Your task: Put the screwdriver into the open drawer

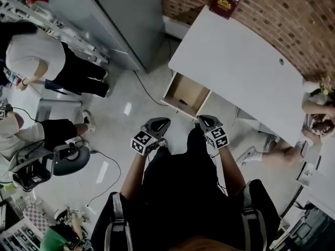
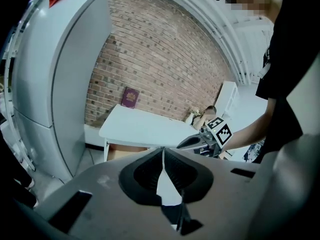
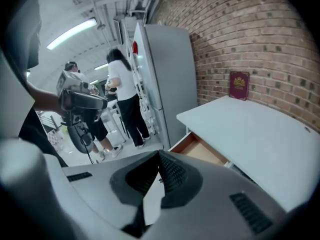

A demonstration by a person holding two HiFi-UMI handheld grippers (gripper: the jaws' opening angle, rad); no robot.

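Both grippers are held up side by side in front of the person, pointing toward 12 o'clock in the head view. The left gripper (image 2: 162, 154) has its jaws together, tips meeting, with nothing between them. The right gripper (image 3: 159, 156) likewise has its jaws closed on nothing. Just beyond them at 12 o'clock the drawer (image 1: 184, 94) stands pulled out from under the near left corner of the white table (image 1: 246, 72), which runs off toward 2 o'clock along the brick wall (image 1: 293, 20). The screwdriver cannot be made out in any view; a small dark speck on the drawer's floor is too small to tell. A red book (image 1: 224, 3) stands on the table against the wall, at 1 o'clock. A grey cabinet (image 1: 125, 20) stands at 11 o'clock. At 9 o'clock a person (image 1: 47, 59) in a white top stands near the cabinet, and a chair (image 1: 70, 158) sits toward 8 o'clock.
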